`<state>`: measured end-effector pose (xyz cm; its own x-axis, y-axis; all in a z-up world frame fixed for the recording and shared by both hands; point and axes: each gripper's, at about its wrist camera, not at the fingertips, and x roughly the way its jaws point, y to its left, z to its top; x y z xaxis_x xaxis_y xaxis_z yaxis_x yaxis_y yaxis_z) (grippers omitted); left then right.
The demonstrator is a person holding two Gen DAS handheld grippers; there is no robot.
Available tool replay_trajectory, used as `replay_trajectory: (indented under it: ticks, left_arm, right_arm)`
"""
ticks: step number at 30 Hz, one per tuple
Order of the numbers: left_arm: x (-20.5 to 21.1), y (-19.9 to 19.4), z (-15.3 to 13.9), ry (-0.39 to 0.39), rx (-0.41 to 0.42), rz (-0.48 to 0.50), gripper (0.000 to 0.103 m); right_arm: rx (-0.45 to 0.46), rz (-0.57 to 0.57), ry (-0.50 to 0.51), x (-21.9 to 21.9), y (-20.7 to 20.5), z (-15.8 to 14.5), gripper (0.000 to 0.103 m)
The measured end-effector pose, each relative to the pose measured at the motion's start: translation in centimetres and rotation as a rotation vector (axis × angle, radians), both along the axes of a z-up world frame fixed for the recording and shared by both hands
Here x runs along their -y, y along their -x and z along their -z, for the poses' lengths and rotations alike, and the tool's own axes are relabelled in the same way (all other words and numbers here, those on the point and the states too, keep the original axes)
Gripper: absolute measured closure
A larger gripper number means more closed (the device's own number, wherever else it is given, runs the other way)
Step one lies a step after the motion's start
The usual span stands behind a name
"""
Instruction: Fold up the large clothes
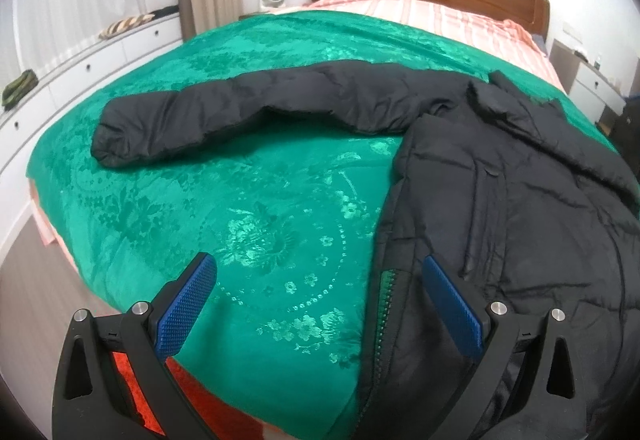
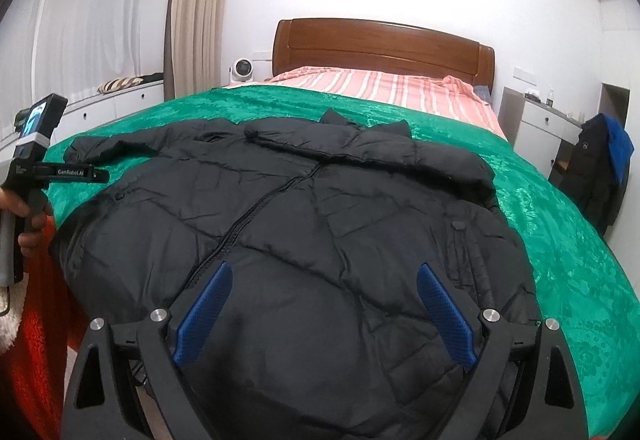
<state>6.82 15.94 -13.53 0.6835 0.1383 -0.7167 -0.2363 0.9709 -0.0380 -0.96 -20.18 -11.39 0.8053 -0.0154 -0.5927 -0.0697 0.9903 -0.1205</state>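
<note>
A black puffer jacket (image 2: 320, 224) lies front up on the green bedspread (image 2: 560, 240), zipper running up its middle. Its left sleeve (image 1: 240, 111) stretches out flat to the left; the body (image 1: 520, 207) fills the right of the left wrist view. My left gripper (image 1: 320, 280) is open and empty, hovering over the jacket's left hem edge (image 1: 390, 280) near the bed's foot. My right gripper (image 2: 324, 288) is open and empty above the jacket's lower front. The left gripper also shows at the left edge of the right wrist view (image 2: 100, 173), held by a hand.
A wooden headboard (image 2: 380, 47) and pink striped sheet (image 2: 380, 87) lie at the far end. White drawers (image 1: 80, 71) line the left wall. A nightstand (image 2: 540, 119) and a chair with dark clothes (image 2: 600, 167) stand right. An orange blanket (image 2: 32, 320) hangs at the bed's foot.
</note>
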Motion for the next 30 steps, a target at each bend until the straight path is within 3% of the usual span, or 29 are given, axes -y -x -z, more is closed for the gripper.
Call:
replay_trajectory:
  ticks: [30]
  left_arm:
    - [-0.23,-0.21,0.41,-0.009,-0.016,-0.012,0.001]
  right_arm:
    - [0.025,-0.032,0.019,-0.90,0.30,-0.01,0.010]
